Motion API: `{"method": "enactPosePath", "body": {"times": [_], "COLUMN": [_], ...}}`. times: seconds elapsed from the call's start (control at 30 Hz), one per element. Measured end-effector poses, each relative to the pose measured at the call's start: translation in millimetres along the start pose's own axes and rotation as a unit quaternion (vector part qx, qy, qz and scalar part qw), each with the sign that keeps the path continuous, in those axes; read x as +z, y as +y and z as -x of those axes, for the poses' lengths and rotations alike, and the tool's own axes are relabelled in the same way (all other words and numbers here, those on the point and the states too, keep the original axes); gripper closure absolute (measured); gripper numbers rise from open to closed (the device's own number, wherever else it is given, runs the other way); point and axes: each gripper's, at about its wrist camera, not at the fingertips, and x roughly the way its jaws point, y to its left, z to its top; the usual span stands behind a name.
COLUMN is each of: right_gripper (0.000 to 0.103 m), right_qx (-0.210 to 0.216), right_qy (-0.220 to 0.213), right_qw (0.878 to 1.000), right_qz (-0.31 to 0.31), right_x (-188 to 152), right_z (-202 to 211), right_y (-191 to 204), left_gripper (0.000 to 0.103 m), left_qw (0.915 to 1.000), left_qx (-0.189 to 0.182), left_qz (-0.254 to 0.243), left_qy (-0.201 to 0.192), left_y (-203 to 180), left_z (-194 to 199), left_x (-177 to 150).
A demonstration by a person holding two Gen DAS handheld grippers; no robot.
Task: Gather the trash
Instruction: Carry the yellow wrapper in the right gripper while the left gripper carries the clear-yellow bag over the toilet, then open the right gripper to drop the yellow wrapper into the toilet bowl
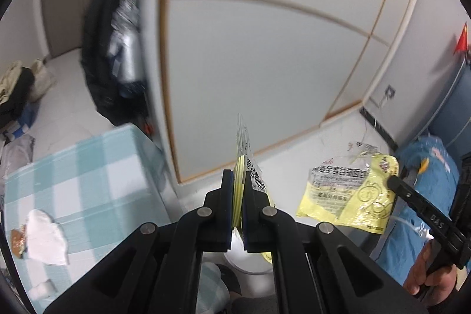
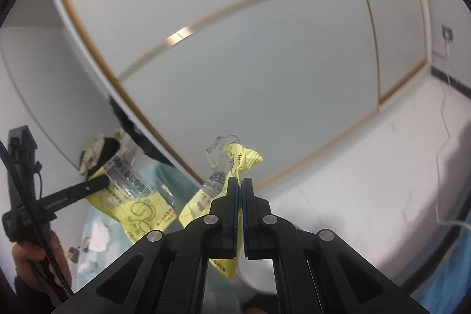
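Pinching yellow wrappers, left gripper (image 1: 239,181) holding wrapper (image 1: 245,158) edge-on upright, right gripper (image 2: 239,187) clamping second wrapper (image 2: 235,158) upright.

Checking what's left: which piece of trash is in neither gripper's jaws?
The white crumpled paper lying on the checked cloth; both yellow wrappers are clamped.

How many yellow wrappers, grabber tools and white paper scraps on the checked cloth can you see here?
Yellow wrappers: 2, one in the left gripper, one in the right gripper
Grippers: 2, both shut
White paper scraps: 2, lying on the checked cloth
Total: 6
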Motion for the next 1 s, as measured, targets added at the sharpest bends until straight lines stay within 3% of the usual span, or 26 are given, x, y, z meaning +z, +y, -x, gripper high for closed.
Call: {"method": "enactPosePath", "body": {"times": [0.4, 0.8, 0.9, 1.0], "right_gripper": [0.101, 0.097, 0.089, 0.069], "right_qx": [-0.043, -0.052, -0.045, -0.037], "right_qy": [0.133, 0.249, 0.262, 0.263], "right_qw": [0.989, 0.965, 0.962, 0.961], "right_qz": [-0.056, -0.068, -0.069, -0.074], "right_x": [-52, -91, -95, -96], "right_z": [-98, -174, -179, -177], "right_y": [-67, -87, -87, -89], "left_gripper": [0.102, 0.102, 0.102, 0.102], "left_qw": [0.9928, 0.9821, 0.9802, 0.9782], "left_qx": [-0.021, -0.027, -0.025, -0.025], "left_qz": [-0.011, -0.008, -0.013, -0.013], "left_qy": [0.117, 0.186, 0.196, 0.206], "left_y": [-15, -17, -20, -20], "left_z": [-97, -143, -151, -158], "left_x": [-24, -36, -39, -42]}}
